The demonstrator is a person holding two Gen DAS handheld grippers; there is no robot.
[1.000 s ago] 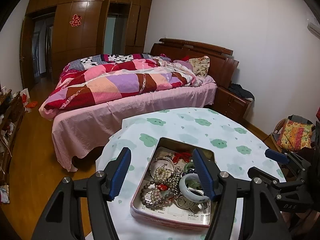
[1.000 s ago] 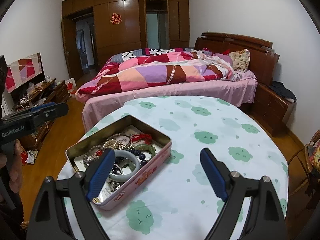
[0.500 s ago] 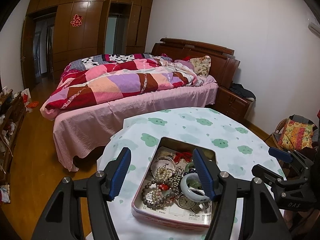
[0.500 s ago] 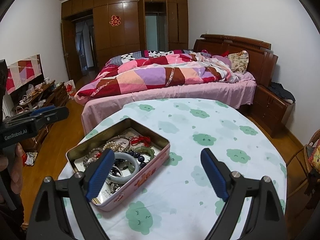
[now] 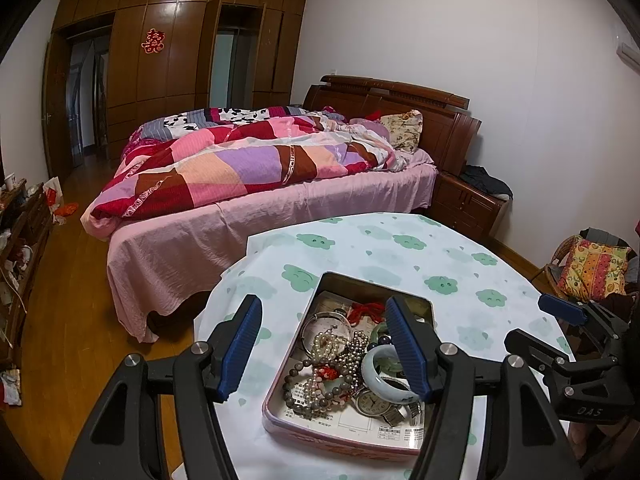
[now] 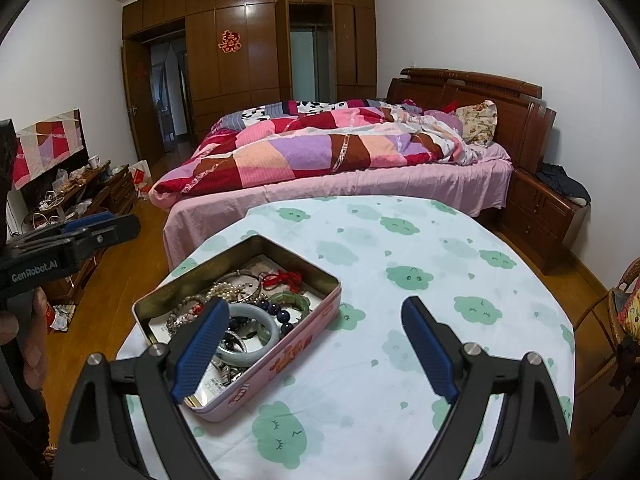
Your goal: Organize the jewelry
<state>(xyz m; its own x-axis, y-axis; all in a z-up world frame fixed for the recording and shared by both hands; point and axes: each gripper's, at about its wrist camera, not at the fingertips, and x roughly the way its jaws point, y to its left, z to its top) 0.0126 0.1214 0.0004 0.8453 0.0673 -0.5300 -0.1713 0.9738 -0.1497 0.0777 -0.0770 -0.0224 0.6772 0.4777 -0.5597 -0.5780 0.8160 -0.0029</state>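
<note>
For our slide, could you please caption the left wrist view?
Open left gripper hovers above a tin of tangled jewelry on a cloud-print table.

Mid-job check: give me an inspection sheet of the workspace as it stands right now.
Surface: round table under a white cloth with green cloud prints.
Job's things: open pink tin near the table's left edge, holding a tangle of pearl strands, bead bracelets, a pale jade bangle, a wristwatch and a red cord.
Clutter: nothing seen on the cloth beside the tin.
Grippers: left gripper open above the tin; right gripper open, empty, beside it.
Cables: nothing seen.
Surroundings: bed, wardrobe, nightstand.
</note>
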